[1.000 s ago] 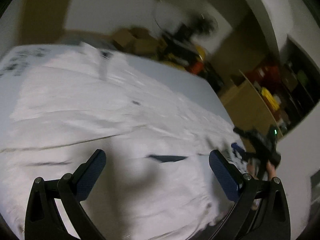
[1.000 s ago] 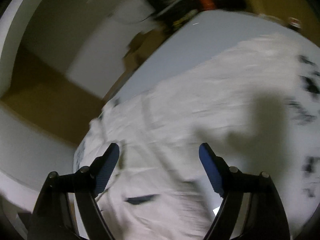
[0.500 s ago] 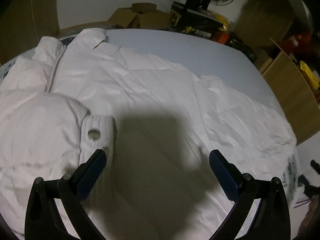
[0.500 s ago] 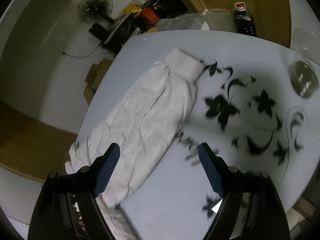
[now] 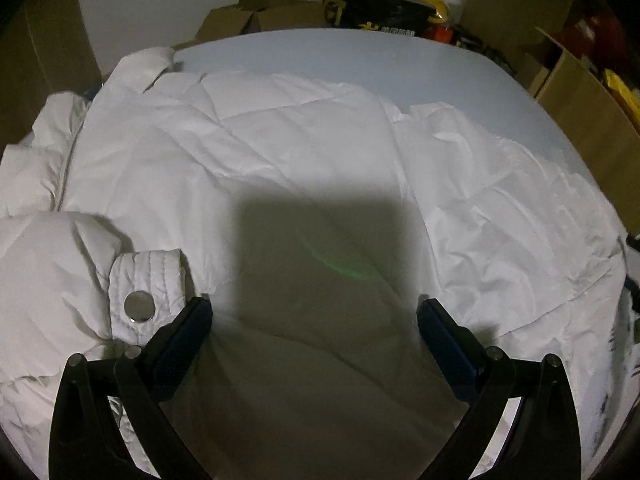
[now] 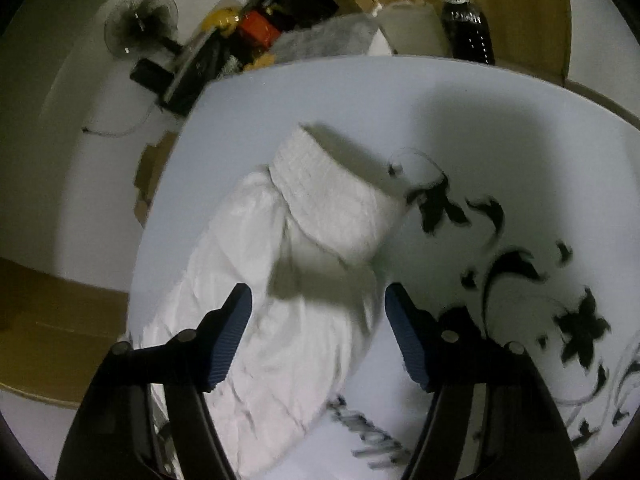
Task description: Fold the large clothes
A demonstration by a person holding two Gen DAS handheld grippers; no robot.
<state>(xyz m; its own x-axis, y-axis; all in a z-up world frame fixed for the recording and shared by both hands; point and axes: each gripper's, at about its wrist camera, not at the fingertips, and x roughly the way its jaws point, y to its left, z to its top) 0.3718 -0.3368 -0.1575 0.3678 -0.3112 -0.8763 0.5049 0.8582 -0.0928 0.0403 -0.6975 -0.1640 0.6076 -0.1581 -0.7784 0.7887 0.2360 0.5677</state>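
**Lying flat: white padded jacket spread across the table**

Sprawling over most of the pale table (image 5: 304, 46), the white quilted jacket (image 5: 280, 152) lies opened out, its stitched panels creased and its collar (image 5: 142, 66) bunched toward the far left corner. A cuff tab with 1 round metal snap (image 5: 139, 306) sits folded over the jacket's near left side, just beside the left finger of the left tongs (image 5: 314, 316). A square shadow falls on the fabric between those 2 blue-padded fingers, which stand wide apart above the jacket and grip nothing.

From the right wrist view, 1 sleeve (image 6: 280, 300) of the jacket stretches across the table, ending in a ribbed knit cuff (image 6: 336, 200) that lifts slightly and throws a shadow on the surface behind it. The right tongs (image 6: 318, 308) hover over the sleeve just short of the cuff, fingers spread wide to either side of the fabric, holding nothing; whether the pads touch the cloth cannot be told.

Black floral print (image 6: 516, 276) marks the table (image 6: 460, 112) to the right of the sleeve. Beyond the table's far edge stand a dark bottle with a red cap (image 6: 466, 24), a standing fan (image 6: 140, 26), cardboard boxes (image 5: 260, 12) and a jumble of yellow, red and black gear (image 6: 248, 36).
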